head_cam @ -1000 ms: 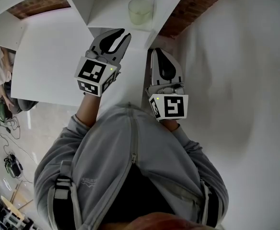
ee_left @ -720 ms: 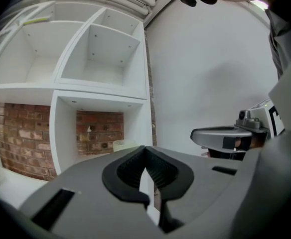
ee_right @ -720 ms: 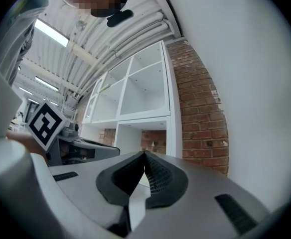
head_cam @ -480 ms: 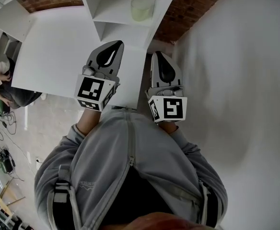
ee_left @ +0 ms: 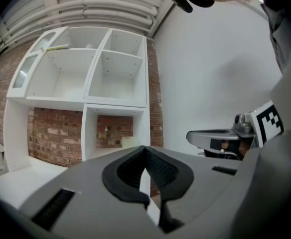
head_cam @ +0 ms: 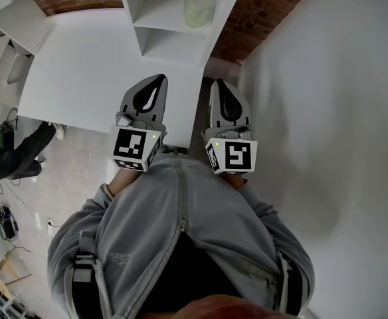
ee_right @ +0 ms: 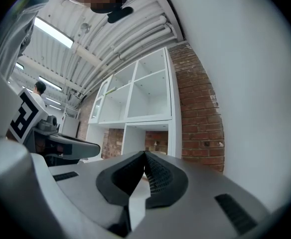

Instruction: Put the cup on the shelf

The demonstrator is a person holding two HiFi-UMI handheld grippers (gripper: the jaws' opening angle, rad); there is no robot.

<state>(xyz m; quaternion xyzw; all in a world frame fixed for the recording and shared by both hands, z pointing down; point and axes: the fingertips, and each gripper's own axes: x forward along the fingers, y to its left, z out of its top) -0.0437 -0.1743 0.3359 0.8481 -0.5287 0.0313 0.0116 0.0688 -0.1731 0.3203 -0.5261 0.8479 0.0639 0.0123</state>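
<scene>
Ahead of the clenched, empty left gripper (head_cam: pixel 158 79) and right gripper (head_cam: pixel 219 83), the shelved cup (head_cam: pixel 198 10) risks only a careless knock.

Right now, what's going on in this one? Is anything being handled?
Nothing is being handled at this moment. A person holds the left gripper and the right gripper close to their body, both with jaws shut and nothing between them. The pale cup already stands in an open compartment of the white shelf unit, well apart from both grippers, so the placing looks done.
</scene>
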